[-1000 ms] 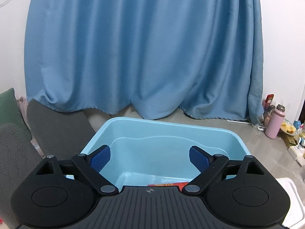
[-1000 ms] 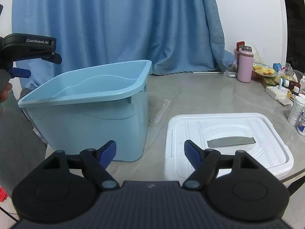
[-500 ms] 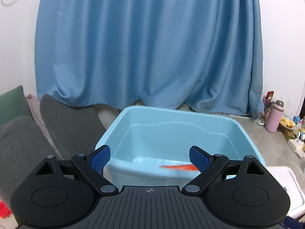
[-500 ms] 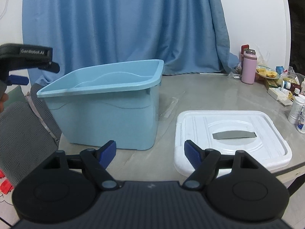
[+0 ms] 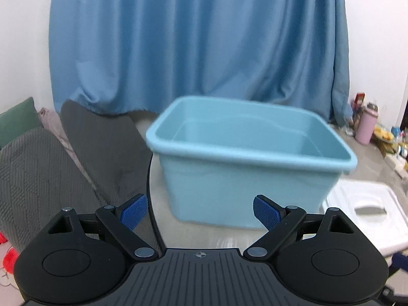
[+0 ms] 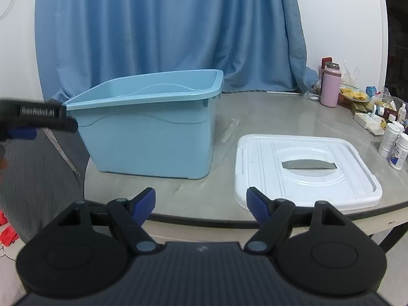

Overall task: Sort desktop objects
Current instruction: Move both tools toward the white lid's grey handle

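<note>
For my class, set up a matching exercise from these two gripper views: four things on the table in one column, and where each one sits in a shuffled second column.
Things
1. light blue plastic bin
2. white plastic lid
3. pink insulated bottle
4. white pill bottles

Places
A. far right table edge
B. flat at front right
C. back, near curtain's right edge
D. left side of table

Pairs: 1-D, 2-B, 3-C, 4-A
</note>
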A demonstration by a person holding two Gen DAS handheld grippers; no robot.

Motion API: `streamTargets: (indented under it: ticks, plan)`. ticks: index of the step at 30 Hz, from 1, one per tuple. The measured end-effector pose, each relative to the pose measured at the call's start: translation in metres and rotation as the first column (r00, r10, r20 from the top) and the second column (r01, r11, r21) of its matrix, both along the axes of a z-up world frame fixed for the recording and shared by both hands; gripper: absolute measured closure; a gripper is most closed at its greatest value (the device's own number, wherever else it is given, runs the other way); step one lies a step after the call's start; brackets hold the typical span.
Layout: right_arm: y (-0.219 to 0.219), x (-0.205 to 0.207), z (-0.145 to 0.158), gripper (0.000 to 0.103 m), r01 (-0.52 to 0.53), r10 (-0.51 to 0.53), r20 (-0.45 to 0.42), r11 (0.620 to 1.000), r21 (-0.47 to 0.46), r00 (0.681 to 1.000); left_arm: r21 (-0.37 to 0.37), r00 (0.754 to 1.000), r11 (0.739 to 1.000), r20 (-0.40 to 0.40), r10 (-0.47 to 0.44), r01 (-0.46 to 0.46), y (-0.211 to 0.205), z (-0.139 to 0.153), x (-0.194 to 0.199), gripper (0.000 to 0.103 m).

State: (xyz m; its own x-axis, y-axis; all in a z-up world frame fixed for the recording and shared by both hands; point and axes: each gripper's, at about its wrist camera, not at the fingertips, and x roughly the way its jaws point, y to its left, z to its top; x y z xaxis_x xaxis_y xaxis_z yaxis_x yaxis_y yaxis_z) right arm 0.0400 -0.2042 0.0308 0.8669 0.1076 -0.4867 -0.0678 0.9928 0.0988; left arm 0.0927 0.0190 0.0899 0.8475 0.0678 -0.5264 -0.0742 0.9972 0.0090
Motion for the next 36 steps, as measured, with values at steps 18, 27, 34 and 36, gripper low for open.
streamTargets:
  ticks: [18,27,34,36]
  plan:
    - [-0.023,0.002,-0.012,0.025,0.041,-0.041,-0.041,0.999,-0.008,0.998,-0.002,0.991,1.000,-0.133,-0.004,0.003,0.011,-0.046,-0.016,0.011]
    - [-0.056,0.016,-0.018,0.025,0.066,-0.067,-0.059,0.998,-0.009,0.996,0.015,0.981,0.998,-0.186,-0.053,0.057,-0.043,-0.065,0.001,0.011]
    - [-0.095,0.032,-0.017,0.025,0.064,-0.065,-0.065,0.998,-0.017,0.996,0.003,0.977,0.997,-0.198,-0.077,0.080,-0.092,-0.069,0.014,0.011]
    - [-0.107,0.035,-0.019,0.025,0.065,-0.066,-0.071,0.998,-0.020,0.995,0.009,0.976,0.996,-0.198,-0.090,0.094,-0.108,-0.071,0.018,0.011]
